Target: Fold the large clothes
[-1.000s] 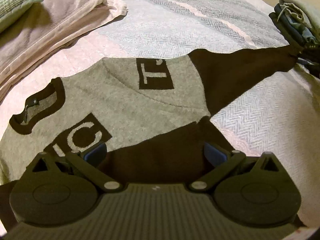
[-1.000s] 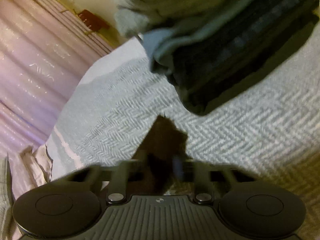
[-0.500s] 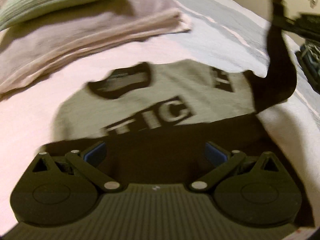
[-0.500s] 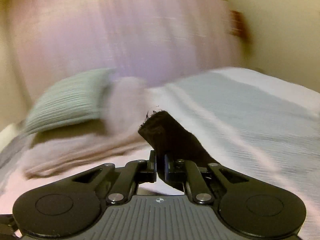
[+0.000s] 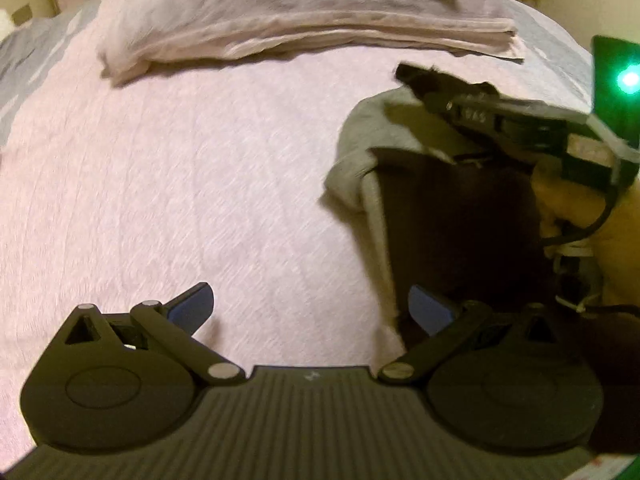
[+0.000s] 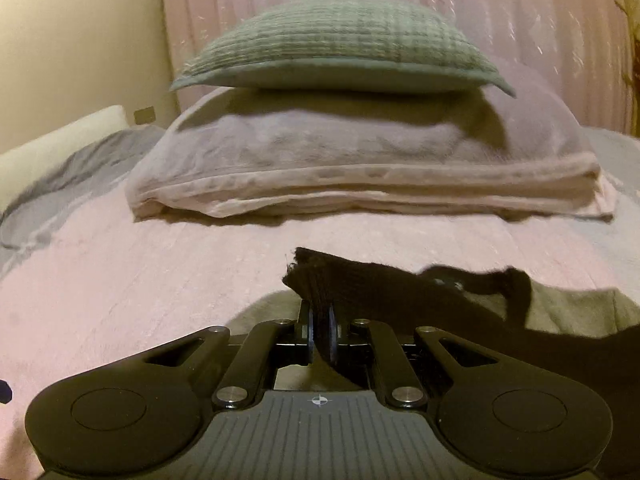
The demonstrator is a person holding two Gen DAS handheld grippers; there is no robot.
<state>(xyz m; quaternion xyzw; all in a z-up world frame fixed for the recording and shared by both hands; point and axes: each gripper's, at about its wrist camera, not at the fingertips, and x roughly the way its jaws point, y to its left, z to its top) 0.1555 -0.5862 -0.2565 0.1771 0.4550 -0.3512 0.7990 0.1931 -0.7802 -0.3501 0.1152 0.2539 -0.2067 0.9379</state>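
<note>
A pink woven bedspread (image 5: 192, 168) fills the frame. At the right lies the grey-and-black knit sweater (image 5: 432, 200), one black sleeve cuff (image 6: 316, 276) pinched in the clamped right gripper (image 6: 319, 330): a sleeve fold, probably. Next, lay it flat. The left gripper (image 5: 310, 308) gapes empty.

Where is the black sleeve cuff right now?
The black sleeve cuff is pinched in the right hand-held gripper, held above the grey sweater body. In the left wrist view it sits upper right, short of the folded pink blanket.
</note>
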